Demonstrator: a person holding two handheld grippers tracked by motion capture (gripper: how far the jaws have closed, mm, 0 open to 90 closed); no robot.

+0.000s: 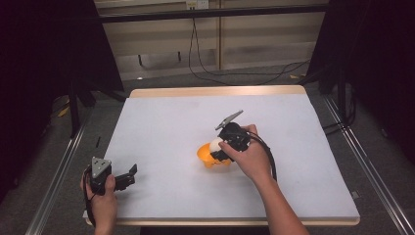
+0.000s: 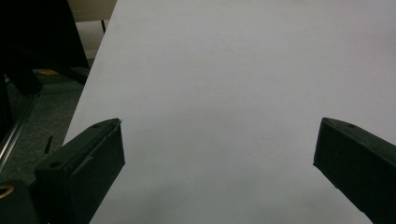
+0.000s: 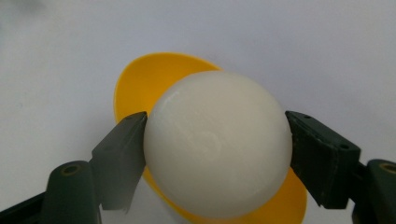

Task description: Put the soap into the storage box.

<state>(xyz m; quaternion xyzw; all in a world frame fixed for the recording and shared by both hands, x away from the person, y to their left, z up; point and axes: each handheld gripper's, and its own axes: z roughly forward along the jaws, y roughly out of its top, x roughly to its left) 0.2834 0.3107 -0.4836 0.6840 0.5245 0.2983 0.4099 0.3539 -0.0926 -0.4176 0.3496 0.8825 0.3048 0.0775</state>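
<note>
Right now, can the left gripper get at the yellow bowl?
Probably yes. The left gripper is open and bare table lies between it and the bowl. But the right gripper holds a white ball over it, crowding that side.

Lower left of the high view: the left hand (image 1: 103,199) holds the left gripper (image 1: 128,177), jaws spread wide. Near centre, the right hand (image 1: 250,157) tilts the right gripper (image 1: 219,150) downward — jaws clamped on a white ball (image 3: 217,150).
</note>
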